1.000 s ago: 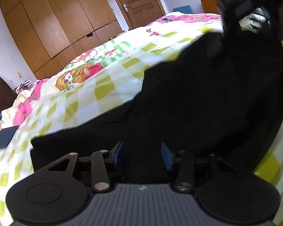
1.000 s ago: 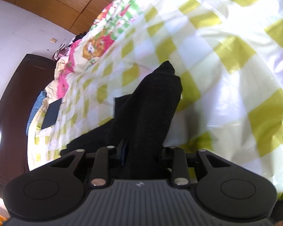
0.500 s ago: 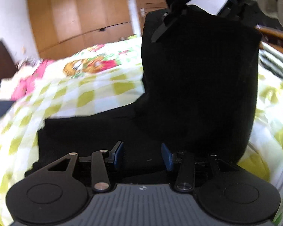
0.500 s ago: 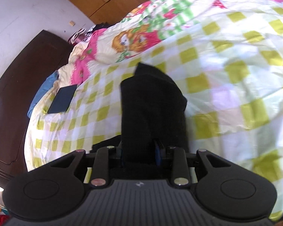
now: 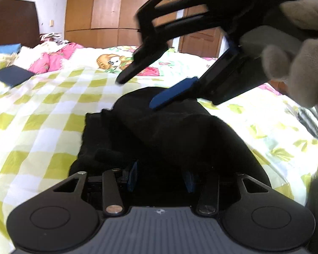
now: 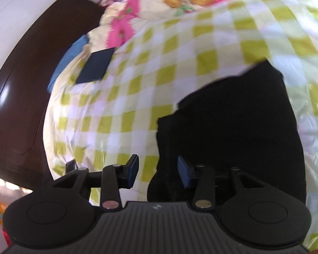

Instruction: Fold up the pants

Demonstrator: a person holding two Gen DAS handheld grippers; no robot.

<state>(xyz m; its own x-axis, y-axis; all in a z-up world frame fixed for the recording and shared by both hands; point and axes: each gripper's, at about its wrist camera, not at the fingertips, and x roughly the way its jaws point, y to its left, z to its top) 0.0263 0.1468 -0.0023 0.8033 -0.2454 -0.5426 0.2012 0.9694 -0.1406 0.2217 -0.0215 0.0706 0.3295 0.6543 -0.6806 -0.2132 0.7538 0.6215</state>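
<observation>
The black pants (image 5: 176, 131) are a soft, matt knit-like cloth that swallows the light. Under the pants, the checked bedspread (image 5: 42, 110) is thin cloth with a slight sheen, finely wrinkled. Beyond the pants, the wardrobe (image 5: 108, 10) is smooth varnished wood. Left of the pants, the dark headboard (image 6: 17, 89) is glossy lacquered wood with a bright reflection. The left gripper (image 5: 161, 177) is matt black plastic with a ribbed grey top, bright metal pivot pins and blue rubbery pads. Above the pants, a fuzzy grey cloth glove (image 5: 303, 48) covers the person's hand.
</observation>
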